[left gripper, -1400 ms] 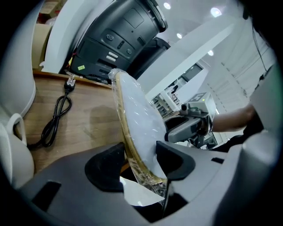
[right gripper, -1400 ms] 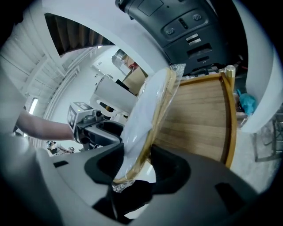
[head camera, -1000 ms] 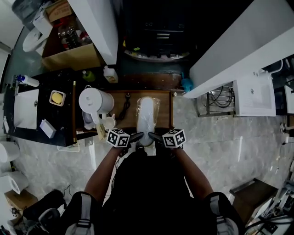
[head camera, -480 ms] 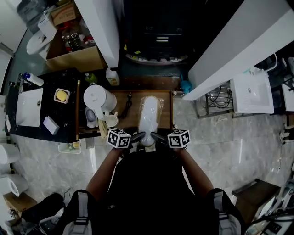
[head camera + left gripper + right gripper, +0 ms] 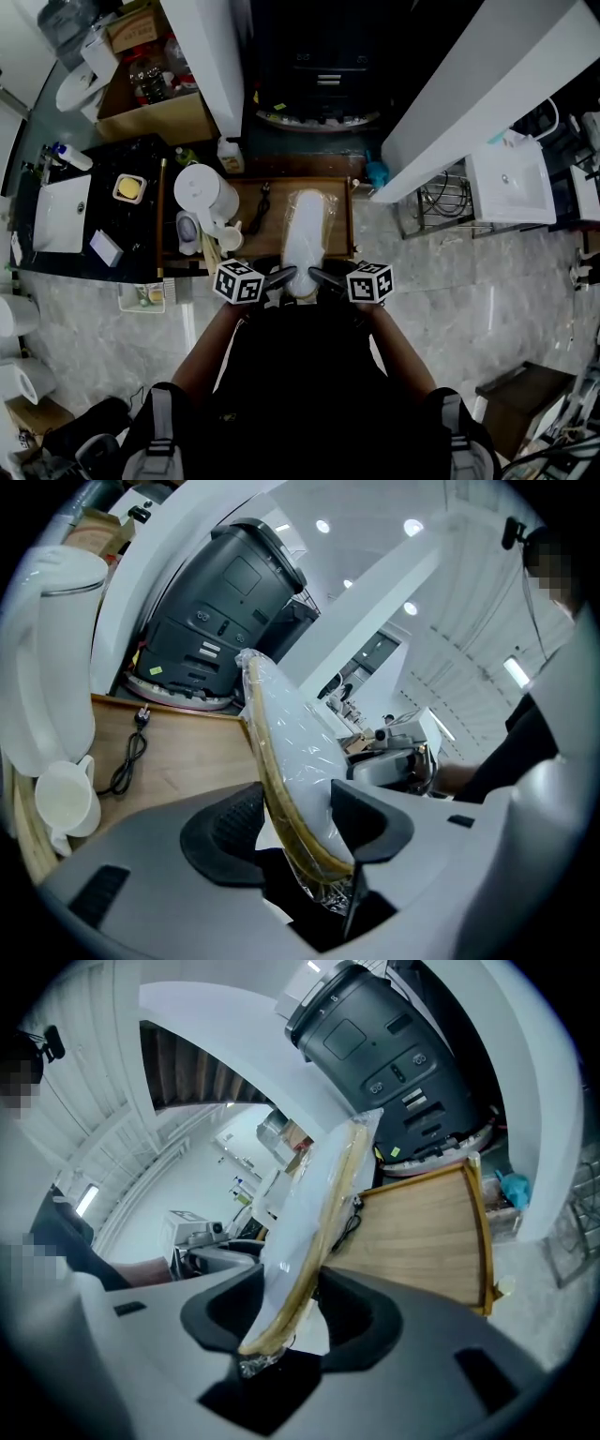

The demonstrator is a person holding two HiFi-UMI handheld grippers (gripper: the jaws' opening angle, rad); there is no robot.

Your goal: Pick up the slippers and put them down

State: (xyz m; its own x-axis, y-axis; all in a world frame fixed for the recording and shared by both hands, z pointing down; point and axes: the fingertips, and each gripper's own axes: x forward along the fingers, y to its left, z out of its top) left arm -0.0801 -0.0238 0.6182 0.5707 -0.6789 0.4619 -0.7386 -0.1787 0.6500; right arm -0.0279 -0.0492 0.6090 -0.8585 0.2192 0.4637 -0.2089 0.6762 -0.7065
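A pair of white slippers (image 5: 305,230), wrapped in clear plastic with a tan sole edge, hangs lengthwise over the wooden table (image 5: 339,217). Both grippers hold its near end, one from each side. My left gripper (image 5: 283,277) is shut on the slippers (image 5: 291,752), sole edge against one pad and white upper against the other. My right gripper (image 5: 317,276) is shut on the same end of the slippers (image 5: 314,1204). Seen from both gripper views, the pack stands on edge and slants up away from the jaws, clear of the tabletop.
A white kettle (image 5: 204,195) and a white cup (image 5: 227,241) stand at the table's left, with a black power cord (image 5: 258,211) beside them. A large black appliance (image 5: 319,75) sits behind the table. A dark counter with a sink (image 5: 61,214) lies to the left.
Both grippers have risen together with the slippers between them, and the pack now stands higher above the table. The jaws hold as before.
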